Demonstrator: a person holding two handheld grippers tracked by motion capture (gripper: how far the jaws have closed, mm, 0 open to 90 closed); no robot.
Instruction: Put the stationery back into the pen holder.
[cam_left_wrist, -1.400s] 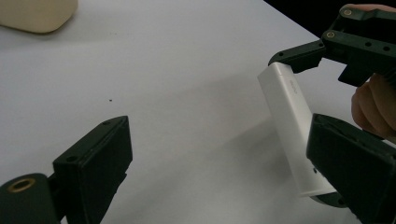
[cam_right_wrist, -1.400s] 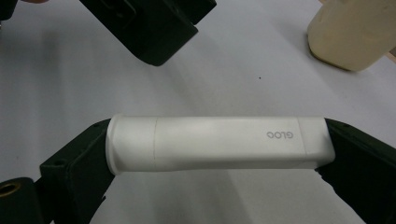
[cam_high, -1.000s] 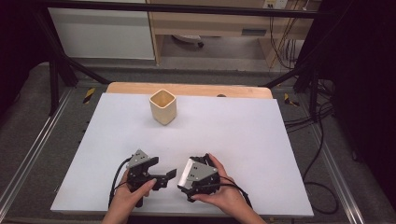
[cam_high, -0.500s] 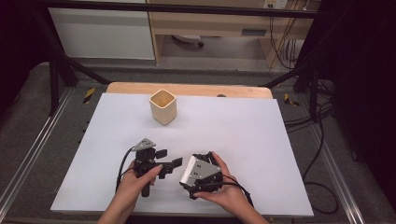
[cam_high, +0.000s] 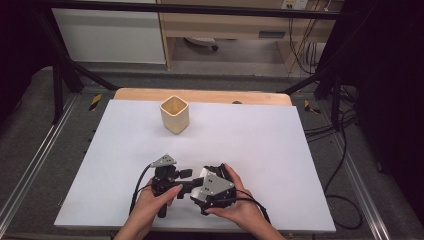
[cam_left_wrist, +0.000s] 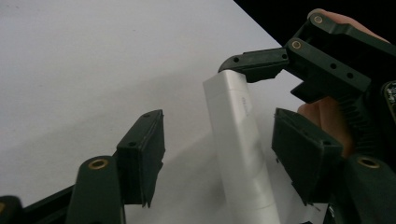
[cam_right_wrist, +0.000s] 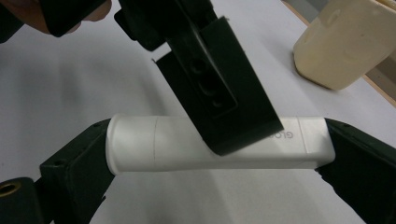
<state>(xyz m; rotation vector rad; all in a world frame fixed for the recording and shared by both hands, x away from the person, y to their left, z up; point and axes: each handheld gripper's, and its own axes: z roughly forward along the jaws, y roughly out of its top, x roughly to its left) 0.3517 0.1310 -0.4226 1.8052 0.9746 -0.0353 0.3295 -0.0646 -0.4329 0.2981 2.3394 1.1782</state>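
Observation:
A white tube (cam_right_wrist: 187, 142) with grey lettering lies lengthwise between the jaws of my right gripper (cam_right_wrist: 217, 163), which is shut on its two ends. In the high view the right gripper (cam_high: 210, 187) sits near the table's front edge, held by a hand. My left gripper (cam_high: 187, 181) is right beside it and points at it. In the left gripper view the left gripper (cam_left_wrist: 222, 158) is open, and its two jaws straddle the white tube (cam_left_wrist: 240, 140) without touching it. One left jaw crosses in front of the tube in the right gripper view.
A cream square cup (cam_high: 174, 114) stands upright at the back of the white table sheet (cam_high: 260, 135), also seen as the cup (cam_right_wrist: 345, 42) in the right gripper view. A wooden table edge (cam_high: 200, 95) runs behind it. Metal rails and cables flank the table.
My left gripper has moved right and turned toward the right gripper, so its open jaws now straddle the tube. The right gripper has barely shifted.

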